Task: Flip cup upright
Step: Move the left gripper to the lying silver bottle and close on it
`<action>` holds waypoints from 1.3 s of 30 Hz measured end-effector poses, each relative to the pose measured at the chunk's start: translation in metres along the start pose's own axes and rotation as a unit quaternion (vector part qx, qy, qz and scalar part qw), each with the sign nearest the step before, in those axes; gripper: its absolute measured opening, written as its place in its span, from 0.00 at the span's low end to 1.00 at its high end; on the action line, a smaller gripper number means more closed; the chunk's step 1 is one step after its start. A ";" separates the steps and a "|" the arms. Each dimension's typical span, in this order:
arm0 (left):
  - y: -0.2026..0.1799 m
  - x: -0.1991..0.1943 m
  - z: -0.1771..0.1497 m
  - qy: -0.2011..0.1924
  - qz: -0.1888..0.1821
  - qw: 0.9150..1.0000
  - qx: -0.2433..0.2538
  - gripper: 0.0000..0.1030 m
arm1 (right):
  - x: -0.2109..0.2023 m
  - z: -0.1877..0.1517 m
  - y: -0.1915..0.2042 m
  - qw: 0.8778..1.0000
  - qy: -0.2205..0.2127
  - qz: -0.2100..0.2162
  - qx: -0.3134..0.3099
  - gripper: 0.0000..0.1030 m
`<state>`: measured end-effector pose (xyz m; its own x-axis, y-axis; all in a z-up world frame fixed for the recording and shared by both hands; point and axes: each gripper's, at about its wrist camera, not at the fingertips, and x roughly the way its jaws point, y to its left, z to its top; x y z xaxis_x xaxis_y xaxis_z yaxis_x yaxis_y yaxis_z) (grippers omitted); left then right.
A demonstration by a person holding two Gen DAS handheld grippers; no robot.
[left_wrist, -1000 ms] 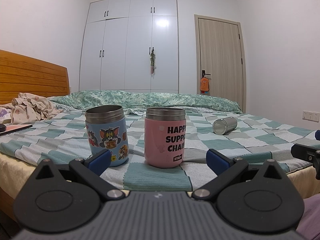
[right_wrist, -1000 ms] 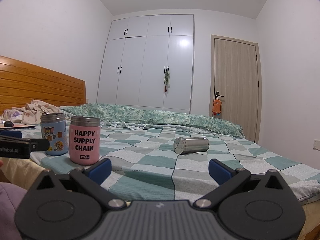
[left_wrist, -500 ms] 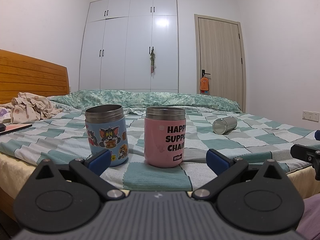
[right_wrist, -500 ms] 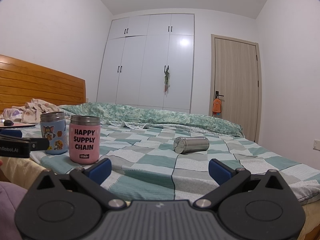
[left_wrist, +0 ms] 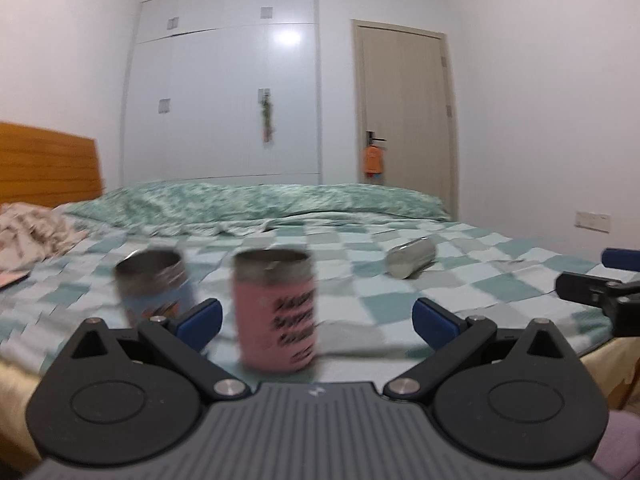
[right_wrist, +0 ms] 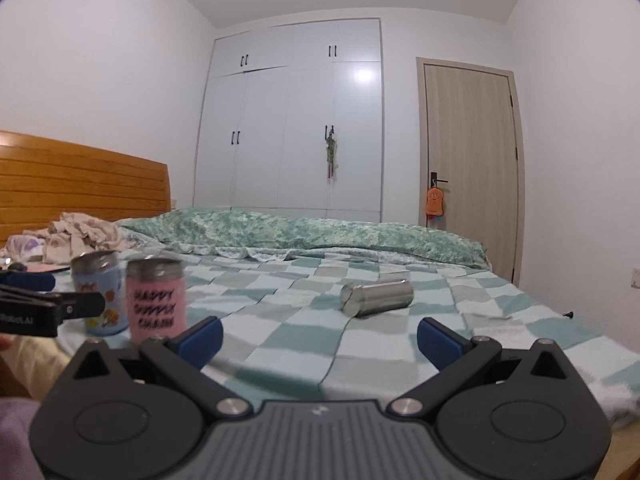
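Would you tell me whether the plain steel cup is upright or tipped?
Tipped: the steel cup lies on its side on the checked bedspread, one round end facing the camera.

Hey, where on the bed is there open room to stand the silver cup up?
Free: checked blanket between the pink cup and the lying silver cup, and right of it. Crowded: left edge, where the blue cup and pink cup stand close together.
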<state>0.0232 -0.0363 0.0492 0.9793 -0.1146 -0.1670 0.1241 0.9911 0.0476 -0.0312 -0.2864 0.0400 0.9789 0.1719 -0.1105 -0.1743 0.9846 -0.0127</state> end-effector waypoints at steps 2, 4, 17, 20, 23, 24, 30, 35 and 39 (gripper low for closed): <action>-0.013 0.014 0.014 0.007 -0.014 1.000 0.012 1.00 | 0.006 0.010 -0.012 1.000 0.006 -0.006 -0.007 1.00; -0.027 0.031 0.026 0.017 -0.030 0.999 0.022 1.00 | 0.014 0.018 -0.026 1.000 0.012 -0.012 -0.014 1.00; -0.120 0.190 0.080 0.103 -0.059 0.990 0.079 1.00 | 0.123 0.049 -0.129 0.995 0.094 -0.023 0.002 1.00; -0.139 0.225 0.086 0.119 -0.050 0.987 0.094 1.00 | 0.156 0.053 -0.152 0.993 0.112 -0.024 0.009 1.00; -0.157 0.262 0.092 0.129 -0.042 0.984 0.115 1.00 | 0.192 0.057 -0.177 0.991 0.133 -0.022 0.024 1.00; -0.162 0.274 0.093 0.135 -0.043 0.983 0.120 1.00 | 0.204 0.058 -0.185 0.990 0.140 -0.021 0.030 1.00; -0.190 0.354 0.097 0.180 -0.034 0.970 0.162 1.00 | 0.278 0.064 -0.232 0.982 0.180 -0.010 0.055 1.00; -0.203 0.418 0.088 0.225 -0.007 0.957 0.184 1.00 | 0.335 0.061 -0.251 0.976 0.212 -0.001 0.053 1.00; -0.209 0.459 0.076 0.253 -0.006 0.947 0.200 1.00 | 0.374 0.050 -0.265 0.972 0.228 0.007 0.058 1.00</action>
<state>0.4594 -0.3008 0.0375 0.7880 0.0217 -0.6152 0.2846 0.8733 0.3953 0.3864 -0.4813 0.0520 0.8230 0.1798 -0.5388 -0.1491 0.9837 0.1006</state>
